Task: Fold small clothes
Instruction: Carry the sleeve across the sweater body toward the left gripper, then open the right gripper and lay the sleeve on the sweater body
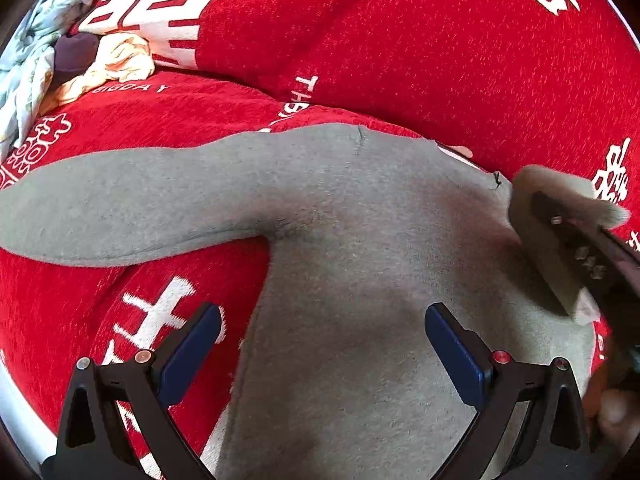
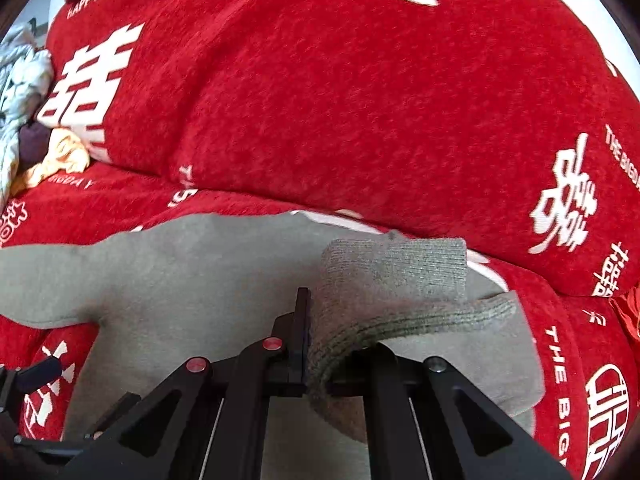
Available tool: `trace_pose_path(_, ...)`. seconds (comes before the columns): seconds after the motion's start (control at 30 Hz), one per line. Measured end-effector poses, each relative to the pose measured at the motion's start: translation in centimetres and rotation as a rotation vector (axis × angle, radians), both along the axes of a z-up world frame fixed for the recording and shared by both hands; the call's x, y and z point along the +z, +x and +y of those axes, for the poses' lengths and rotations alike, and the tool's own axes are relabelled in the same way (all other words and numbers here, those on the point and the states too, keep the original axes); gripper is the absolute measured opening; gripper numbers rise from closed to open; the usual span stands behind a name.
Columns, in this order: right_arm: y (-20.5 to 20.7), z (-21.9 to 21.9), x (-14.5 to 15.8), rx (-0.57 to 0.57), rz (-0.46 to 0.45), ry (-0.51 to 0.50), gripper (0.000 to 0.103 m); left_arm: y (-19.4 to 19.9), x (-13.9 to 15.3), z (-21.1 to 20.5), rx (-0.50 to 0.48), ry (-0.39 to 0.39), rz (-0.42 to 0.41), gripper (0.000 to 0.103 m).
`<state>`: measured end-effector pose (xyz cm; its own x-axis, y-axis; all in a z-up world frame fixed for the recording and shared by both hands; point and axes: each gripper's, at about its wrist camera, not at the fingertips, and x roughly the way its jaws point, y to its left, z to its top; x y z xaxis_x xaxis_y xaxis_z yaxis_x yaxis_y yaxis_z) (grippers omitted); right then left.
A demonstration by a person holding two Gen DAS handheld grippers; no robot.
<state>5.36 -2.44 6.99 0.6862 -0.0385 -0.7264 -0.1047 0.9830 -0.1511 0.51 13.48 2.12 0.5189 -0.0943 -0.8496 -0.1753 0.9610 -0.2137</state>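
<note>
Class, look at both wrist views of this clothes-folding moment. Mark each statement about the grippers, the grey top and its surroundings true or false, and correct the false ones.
1. The right gripper is clamped on the ribbed cuff of the grey top. True.
2. The left gripper is shut on the grey top. False: its jaws stand wide apart above the fabric, holding nothing.
3. The grey top lies on a red cover with white lettering. True.
4. The top's other sleeve is folded over the body. False: it lies stretched out sideways.
5. A pile of other clothes sits at the far left. True.
</note>
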Motion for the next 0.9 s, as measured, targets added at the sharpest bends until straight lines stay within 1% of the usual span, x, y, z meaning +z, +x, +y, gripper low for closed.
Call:
trace_pose_path(0.13, 0.2, 1.6, -1.5, 0.019, 0.034, -0.005, 0.005, -0.7, 0.1, 1.2, 0.021, -0.023, -0.004, 0.102)
trace_pose_path(0.2, 0.3, 2.1, -2.3, 0.027, 0.055, 0.002, 0.005, -1.0, 0.0, 1.6, 0.035, -0.01, 0.002, 0.102)
trace_pose_path(0.27, 0.5, 2.6, -3.0, 0.025, 0.073, -0.006, 0.005, -1.4, -0.1, 2.3, 0.04, -0.033, -0.003, 0.102)
trace_pose_path(0.4, 0.7, 3.1, -4.1, 0.039, 0.111, 0.01, 0.006, -2.2, 0.0, 3.6, 0.069, -0.026, -0.008, 0.102)
trace_pose_path(0.47, 0.8, 3.3, -4.6, 0.048, 0.131, 0.021, 0.01, -2.6, 0.1, 4.3, 0.082, -0.038, -0.012, 0.102)
trace_pose_path(0.57, 0.9, 3.7, -5.0, 0.074, 0.16, 0.044, 0.013, -3.2, 0.3, 5.1, 0.1, -0.03, -0.025, 0.102)
trace_pose_path(0.63, 0.7, 4.2, -5.1, 0.106, 0.172, 0.06, 0.021, -3.5, 0.3, 5.5, 0.108, -0.026, -0.025, 0.102)
trace_pose_path(0.67, 0.5, 4.4, -5.0, 0.129, 0.174, 0.07, 0.03, -3.6, 0.3, 5.7, 0.116, -0.025, -0.023, 0.102)
trace_pose_path(0.7, 0.2, 4.5, -4.7, 0.155, 0.176, 0.092, 0.041, -3.7, 0.2, 5.9, 0.121, -0.026, -0.022, 0.102)
trace_pose_path(0.77, -0.3, 4.2, -3.7, 0.191, 0.167, 0.162, 0.051, -3.9, 0.2, 6.2, 0.134, -0.031, -0.02, 0.102)
trace_pose_path(0.8, -0.6, 3.7, -3.1, 0.199, 0.157, 0.196, 0.054, -4.0, 0.2, 6.2, 0.139, -0.032, -0.018, 0.102)
trace_pose_path(0.9, -1.2, 1.7, -0.8, 0.227, 0.134, 0.316, 0.056, -3.9, 0.3, 5.8, 0.14, -0.034, -0.016, 0.102)
